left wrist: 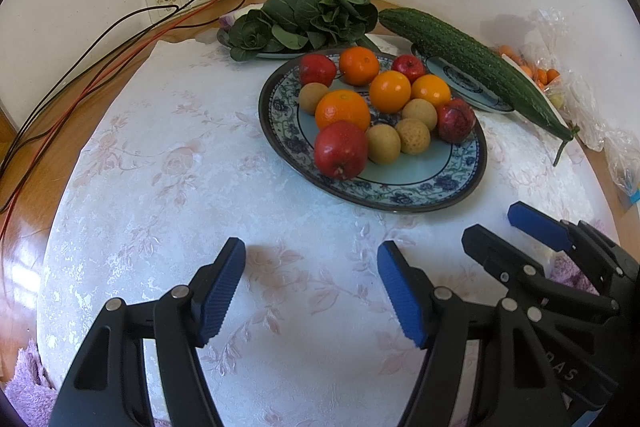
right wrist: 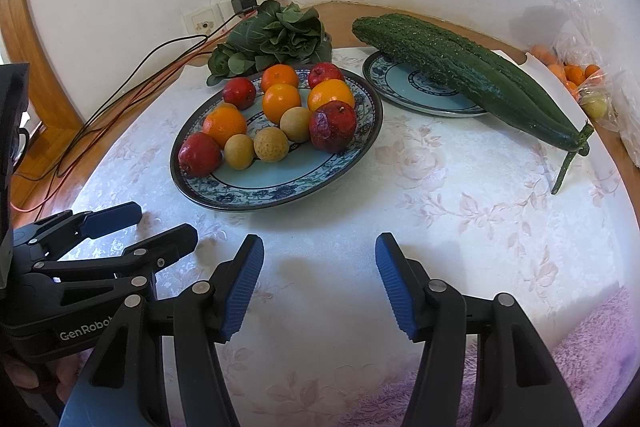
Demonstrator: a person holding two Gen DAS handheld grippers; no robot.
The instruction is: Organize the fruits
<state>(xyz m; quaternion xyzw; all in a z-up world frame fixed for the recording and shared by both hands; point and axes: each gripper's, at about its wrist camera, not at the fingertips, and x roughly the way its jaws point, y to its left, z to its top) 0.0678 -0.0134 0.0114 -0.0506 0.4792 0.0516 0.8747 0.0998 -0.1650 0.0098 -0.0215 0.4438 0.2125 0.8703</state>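
Observation:
A blue-patterned plate (left wrist: pixel 400 187) (right wrist: pixel 280 183) holds several red apples (left wrist: pixel 341 149) (right wrist: pixel 333 126), oranges (left wrist: pixel 342 109) (right wrist: pixel 282 102) and small tan round fruits (left wrist: pixel 413 136) (right wrist: pixel 271 144). My left gripper (left wrist: pixel 311 287) is open and empty above the tablecloth, in front of the plate; it also shows in the right wrist view (right wrist: pixel 168 223). My right gripper (right wrist: pixel 319 283) is open and empty, in front of the plate to its right; it also shows in the left wrist view (left wrist: pixel 488 223).
A long green gourd (left wrist: pixel 476 67) (right wrist: pixel 472 75) lies over a second patterned plate (right wrist: pixel 404 87). Leafy greens (left wrist: pixel 308 15) (right wrist: pixel 272 39) sit behind the fruit plate. Cables (left wrist: pixel 100 47) run from wall sockets at left. A plastic bag of small oranges (right wrist: pixel 576 71) lies at far right.

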